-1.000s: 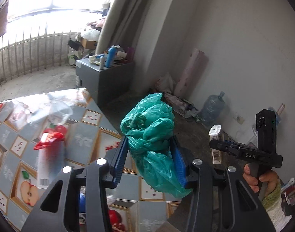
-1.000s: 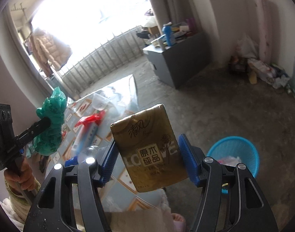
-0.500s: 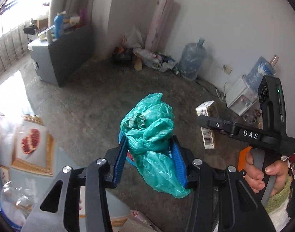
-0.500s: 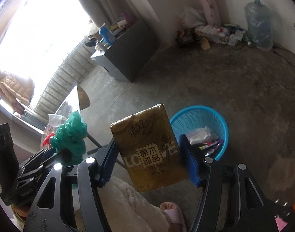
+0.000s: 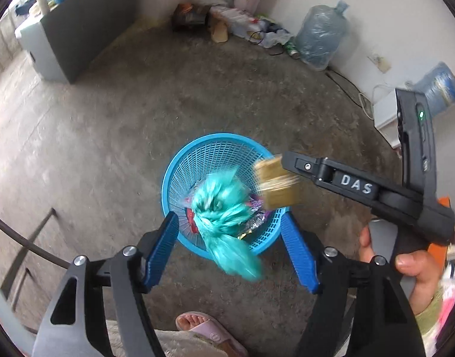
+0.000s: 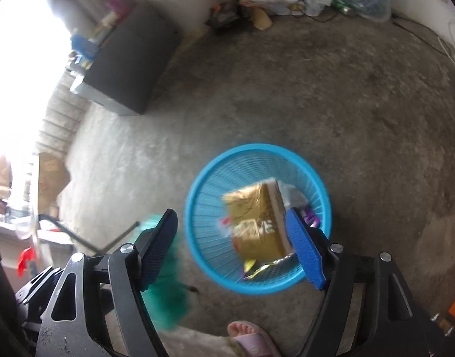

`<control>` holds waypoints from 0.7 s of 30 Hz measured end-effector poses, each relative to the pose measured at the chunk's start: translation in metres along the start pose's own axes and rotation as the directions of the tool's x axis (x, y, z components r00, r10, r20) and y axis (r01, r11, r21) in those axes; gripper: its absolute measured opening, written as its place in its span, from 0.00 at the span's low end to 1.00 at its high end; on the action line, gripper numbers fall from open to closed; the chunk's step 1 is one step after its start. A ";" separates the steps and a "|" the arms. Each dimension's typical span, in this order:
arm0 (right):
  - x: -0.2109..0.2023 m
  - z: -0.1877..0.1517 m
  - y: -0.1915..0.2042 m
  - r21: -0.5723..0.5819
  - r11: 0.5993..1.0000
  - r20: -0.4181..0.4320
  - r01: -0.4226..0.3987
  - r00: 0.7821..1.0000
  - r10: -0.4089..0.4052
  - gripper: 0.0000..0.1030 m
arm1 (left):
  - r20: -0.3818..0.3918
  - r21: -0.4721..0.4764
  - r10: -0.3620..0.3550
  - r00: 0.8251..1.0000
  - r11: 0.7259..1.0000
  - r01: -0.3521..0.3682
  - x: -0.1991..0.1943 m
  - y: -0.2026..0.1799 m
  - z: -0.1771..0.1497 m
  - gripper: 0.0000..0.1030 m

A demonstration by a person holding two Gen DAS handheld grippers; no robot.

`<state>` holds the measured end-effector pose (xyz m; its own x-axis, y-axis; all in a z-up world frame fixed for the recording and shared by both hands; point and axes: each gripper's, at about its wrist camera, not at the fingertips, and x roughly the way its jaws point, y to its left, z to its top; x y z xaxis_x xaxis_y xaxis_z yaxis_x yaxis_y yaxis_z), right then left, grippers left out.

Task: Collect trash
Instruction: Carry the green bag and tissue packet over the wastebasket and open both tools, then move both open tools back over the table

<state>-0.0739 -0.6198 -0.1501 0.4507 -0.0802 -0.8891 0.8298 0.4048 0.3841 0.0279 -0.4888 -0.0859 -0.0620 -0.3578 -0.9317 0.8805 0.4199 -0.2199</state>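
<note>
Letting go on both sides at once, we now have the left gripper [image 5: 230, 247] with its jaws opening and the teal plastic bag [image 5: 224, 211] blurred between them, no longer pinched as it was a second ago, when the blue pads squeezed it above the patterned worktop. It hangs in mid-fall just ahead of the pads, over the near rim of the blue mesh basket [image 5: 180, 175], which sits straight below the fingers.

To the right, the right gripper [image 6: 232, 244] is opening too; the gold tissue pack [image 6: 257, 223] that it clamped before has slipped free and tumbles between the spread pads, touching neither as far as the blur allows, above the basket's mouth. Both pieces look set to land inside, though the bag's tail trails over the near edge and could, we judge, catch on the rim. That would finish this load and free both hands for more.

Beneath it all lies a bare, stained concrete floor [image 5: 108, 119]. Beyond the grippers a grey cabinet [image 5: 57, 47] stands at far left, clutter lines the wall, and a large water jug [image 5: 319, 38] rests at far right. Our slippered foot [image 5: 203, 327] shows close under the grippers.
</note>
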 end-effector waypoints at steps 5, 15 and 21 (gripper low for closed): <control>-0.002 -0.012 -0.009 0.010 1.000 0.013 -0.016 1.000 0.016 0.70 | 0.039 0.001 -0.039 0.998 0.999 0.039 -0.008 0.004 -0.008 0.67; -0.021 -0.023 -0.005 -0.026 1.000 0.049 -0.008 0.999 0.010 0.70 | 0.141 0.034 -0.029 0.990 0.999 0.024 -0.058 -0.001 -0.014 0.67; -0.050 -0.034 0.021 -0.083 0.996 0.085 -0.039 0.995 0.046 0.70 | 0.210 0.031 -0.011 0.978 1.000 0.004 -0.108 0.005 -0.028 0.67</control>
<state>-0.0903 -0.5768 -0.1064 0.5146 -0.1383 -0.8462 0.7815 0.4816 0.3966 0.0263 -0.4250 0.0054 0.0283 -0.5292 -0.8480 0.8943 0.3923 -0.2150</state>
